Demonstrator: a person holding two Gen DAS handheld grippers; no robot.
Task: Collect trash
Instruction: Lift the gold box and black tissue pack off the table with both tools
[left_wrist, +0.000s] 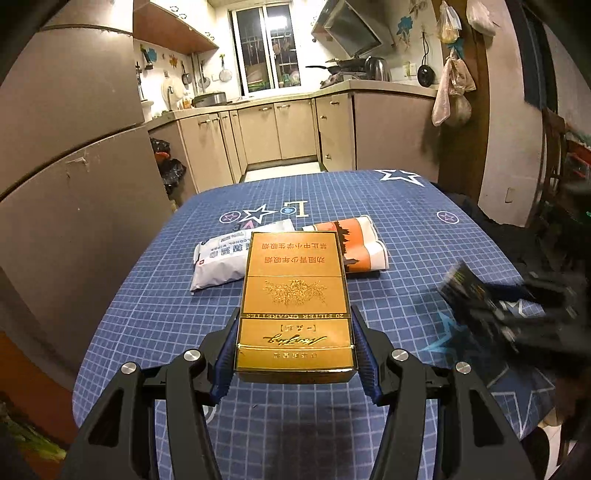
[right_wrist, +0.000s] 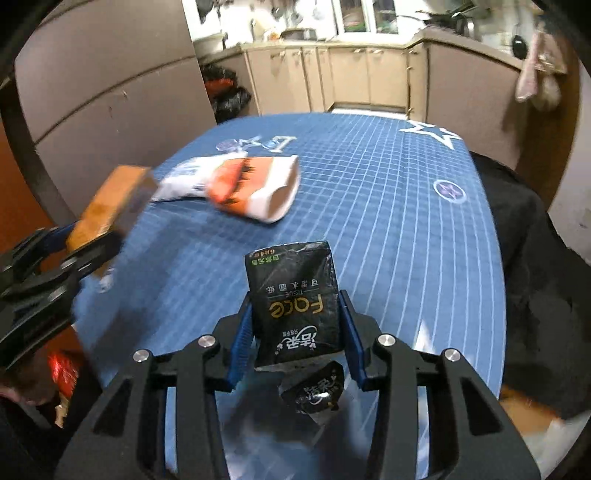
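Note:
My left gripper (left_wrist: 294, 317) is shut on a gold cigarette box (left_wrist: 295, 291) and holds it above the blue checked tablecloth (left_wrist: 406, 236). My right gripper (right_wrist: 295, 299) is shut on a black tissue pack (right_wrist: 295, 299), also above the table. Each gripper shows blurred in the other's view: the right gripper (left_wrist: 491, 299) with its black pack, the left gripper (right_wrist: 88, 236) with the gold box (right_wrist: 110, 199). A white wipes packet (left_wrist: 225, 258) and an orange and white paper cup (left_wrist: 362, 243) lie side by side mid-table; the packet (right_wrist: 184, 181) and cup (right_wrist: 255, 188) also show in the right wrist view.
A brown fridge (left_wrist: 66, 140) stands left of the table. Black trash bags (left_wrist: 170, 166) sit on the floor beside it. Kitchen cabinets (left_wrist: 277, 129) run along the back. Dark cloth (right_wrist: 535, 266) lies at the table's right edge. Something red (right_wrist: 62, 373) lies low on the left.

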